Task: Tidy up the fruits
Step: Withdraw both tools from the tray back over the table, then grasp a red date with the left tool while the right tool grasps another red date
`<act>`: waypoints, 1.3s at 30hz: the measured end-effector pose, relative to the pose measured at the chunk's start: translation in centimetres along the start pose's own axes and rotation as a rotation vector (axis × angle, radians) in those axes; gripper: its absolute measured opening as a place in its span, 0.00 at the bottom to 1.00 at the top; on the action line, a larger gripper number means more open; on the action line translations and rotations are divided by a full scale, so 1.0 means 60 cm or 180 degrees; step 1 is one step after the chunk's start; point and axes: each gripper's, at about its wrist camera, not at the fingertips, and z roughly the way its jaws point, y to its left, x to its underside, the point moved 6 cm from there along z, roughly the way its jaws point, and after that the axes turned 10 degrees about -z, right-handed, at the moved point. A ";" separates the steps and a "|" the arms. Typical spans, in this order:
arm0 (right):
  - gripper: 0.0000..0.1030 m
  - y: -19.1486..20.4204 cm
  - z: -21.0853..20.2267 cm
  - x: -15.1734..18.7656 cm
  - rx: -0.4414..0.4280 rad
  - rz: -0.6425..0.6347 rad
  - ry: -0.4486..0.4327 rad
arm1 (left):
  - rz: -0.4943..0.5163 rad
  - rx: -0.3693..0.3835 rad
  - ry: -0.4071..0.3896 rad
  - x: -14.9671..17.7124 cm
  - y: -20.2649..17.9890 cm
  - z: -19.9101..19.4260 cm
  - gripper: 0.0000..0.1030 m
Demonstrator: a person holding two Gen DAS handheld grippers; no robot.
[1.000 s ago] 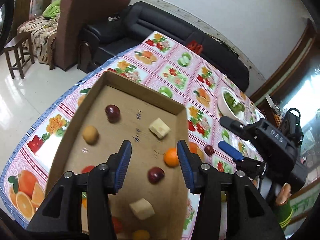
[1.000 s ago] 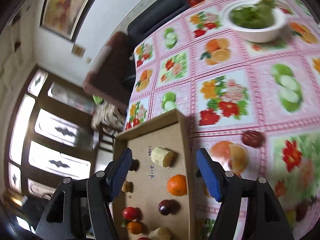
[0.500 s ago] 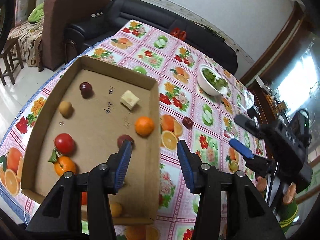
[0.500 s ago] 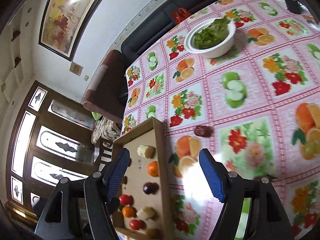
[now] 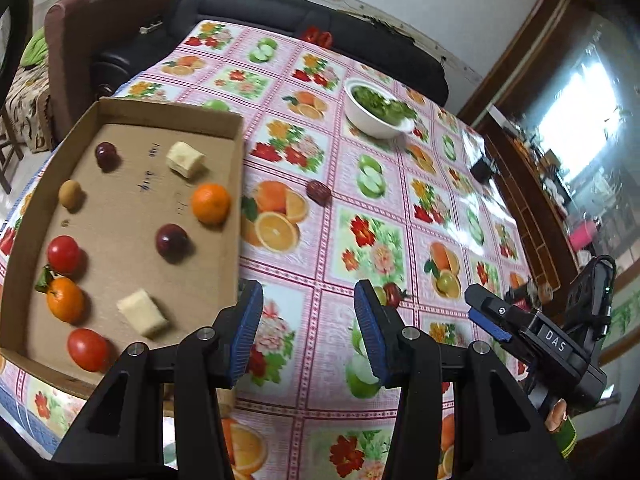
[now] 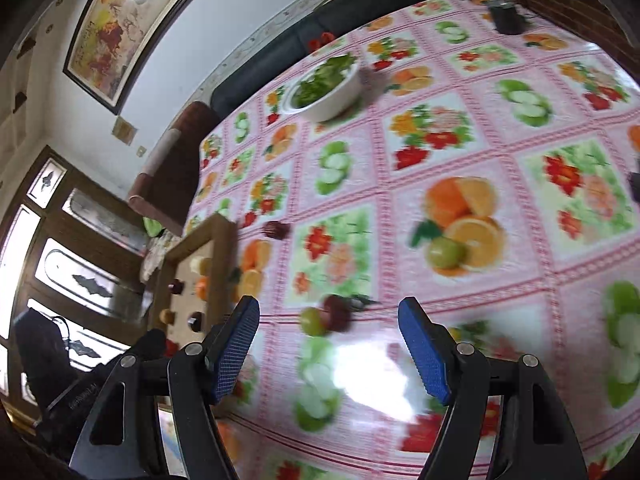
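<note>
Fruits left loose: a small red one (image 6: 337, 312) beside a green one (image 6: 313, 321) sits low-centre in my right view, just ahead of my right gripper (image 6: 328, 350), whose jaws gape empty. My left gripper (image 5: 308, 330), also spread empty, hangs further off.

"DAS" in white letters is showing on the black body of the right gripper (image 5: 486, 312), w/ a power symbol nearer its tip. Blue handwriting on cardboard tray (image 5: 120, 200) floor, beside the orange (image 5: 211, 203), is staying illegible.
</note>
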 end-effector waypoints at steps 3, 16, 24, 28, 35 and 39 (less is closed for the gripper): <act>0.72 -0.019 -0.011 0.008 0.0049 0.0002 -0.0037 | 0.0048 -0.0018 0.0035 0.009 -0.011 0.009 0.44; 0.69 0.022 -0.011 0.001 0.0064 -0.0546 -0.0123 | 0.0098 -0.0159 0.0048 -0.026 -0.029 0.042 0.44; 0.38 0.034 0.067 0.034 0.0183 -0.0900 0.0250 | -0.0016 -0.0230 0.0202 -0.074 -0.038 0.111 0.44; 0.38 0.031 0.098 0.034 0.0213 -0.0947 0.0369 | -0.0067 -0.0309 0.0294 -0.092 -0.044 0.157 0.44; 0.38 0.038 0.119 0.027 0.0227 -0.1132 0.0405 | -0.0118 -0.0533 0.0445 -0.111 -0.048 0.240 0.44; 0.37 0.046 0.122 0.016 0.0281 -0.1255 0.0370 | -0.0097 -0.0636 0.0416 -0.115 -0.047 0.267 0.44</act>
